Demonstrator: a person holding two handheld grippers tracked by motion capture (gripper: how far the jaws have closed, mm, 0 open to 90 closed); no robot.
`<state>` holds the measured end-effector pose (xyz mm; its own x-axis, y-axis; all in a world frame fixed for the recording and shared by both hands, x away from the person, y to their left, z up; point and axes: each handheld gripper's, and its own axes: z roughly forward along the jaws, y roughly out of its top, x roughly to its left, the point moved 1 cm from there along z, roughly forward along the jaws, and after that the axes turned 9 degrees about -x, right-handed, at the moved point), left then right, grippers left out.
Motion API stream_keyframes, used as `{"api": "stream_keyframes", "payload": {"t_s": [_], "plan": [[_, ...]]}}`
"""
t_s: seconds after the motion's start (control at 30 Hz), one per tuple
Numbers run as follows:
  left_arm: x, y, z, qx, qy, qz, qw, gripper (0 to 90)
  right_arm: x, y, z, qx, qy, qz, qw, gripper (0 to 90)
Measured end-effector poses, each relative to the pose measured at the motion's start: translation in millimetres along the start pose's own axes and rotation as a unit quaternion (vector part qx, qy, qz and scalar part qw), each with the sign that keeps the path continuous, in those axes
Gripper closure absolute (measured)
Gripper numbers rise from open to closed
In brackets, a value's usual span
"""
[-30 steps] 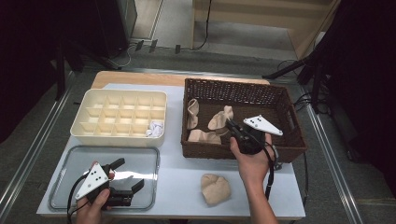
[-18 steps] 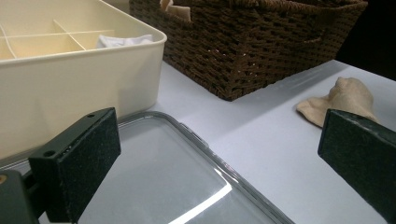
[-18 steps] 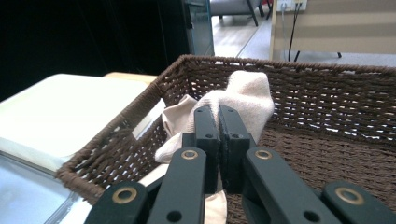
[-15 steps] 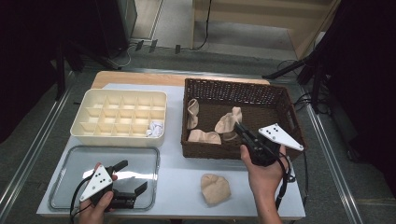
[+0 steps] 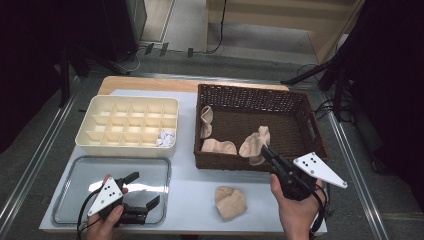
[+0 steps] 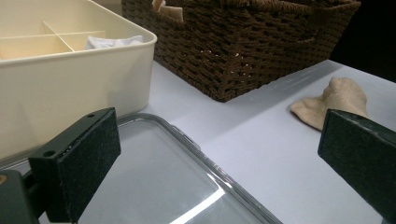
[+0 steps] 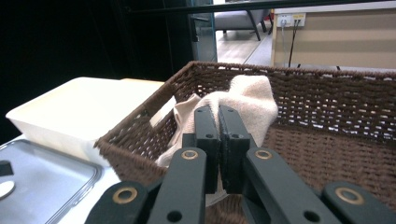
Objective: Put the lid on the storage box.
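Observation:
A brown wicker basket (image 5: 300, 107) holds several beige socks. My right gripper (image 5: 267, 152) hangs over the basket's front rim, shut on one beige sock (image 5: 255, 142) that droops from its jaws. In the right gripper view the same sock (image 7: 247, 100) bulges past the closed right gripper (image 7: 218, 116). Another beige sock (image 5: 231, 201) lies on the table in front of the basket. My left gripper (image 5: 142, 189) rests low over a clear tray (image 5: 120, 167), open with nothing between its jaws. The left gripper view has that loose sock (image 6: 336, 98) off to the right.
A cream compartment box (image 5: 130, 125) stands at the back left, with a white rolled item (image 5: 166, 137) in its front right cell. The basket wall (image 6: 243, 46) and box wall (image 6: 70, 74) rise just beyond the tray's rim (image 6: 196, 144).
My right gripper has drawn back toward the basket's front right, bringing a beige sock with it. The left gripper has stayed in place over the tray.

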<state>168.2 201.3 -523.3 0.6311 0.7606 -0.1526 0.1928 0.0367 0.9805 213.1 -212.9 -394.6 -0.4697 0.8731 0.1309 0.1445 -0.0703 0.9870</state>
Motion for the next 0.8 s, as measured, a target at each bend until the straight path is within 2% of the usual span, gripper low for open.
{"api": "stream_keyframes", "payload": {"t_s": [0.43,0.8], "plan": [[-4.1,-1.1,3.6,0.0,-0.007,0.003,1.0,0.0,10.7,-27.1,-33.9,0.002,0.008,0.001,1.0,89.5],[-10.5,0.9,8.5,-0.004,-0.011,0.002,0.9999,0.0,6.6,-49.1,-52.7,0.005,0.004,0.011,0.9999,89.5]]}}
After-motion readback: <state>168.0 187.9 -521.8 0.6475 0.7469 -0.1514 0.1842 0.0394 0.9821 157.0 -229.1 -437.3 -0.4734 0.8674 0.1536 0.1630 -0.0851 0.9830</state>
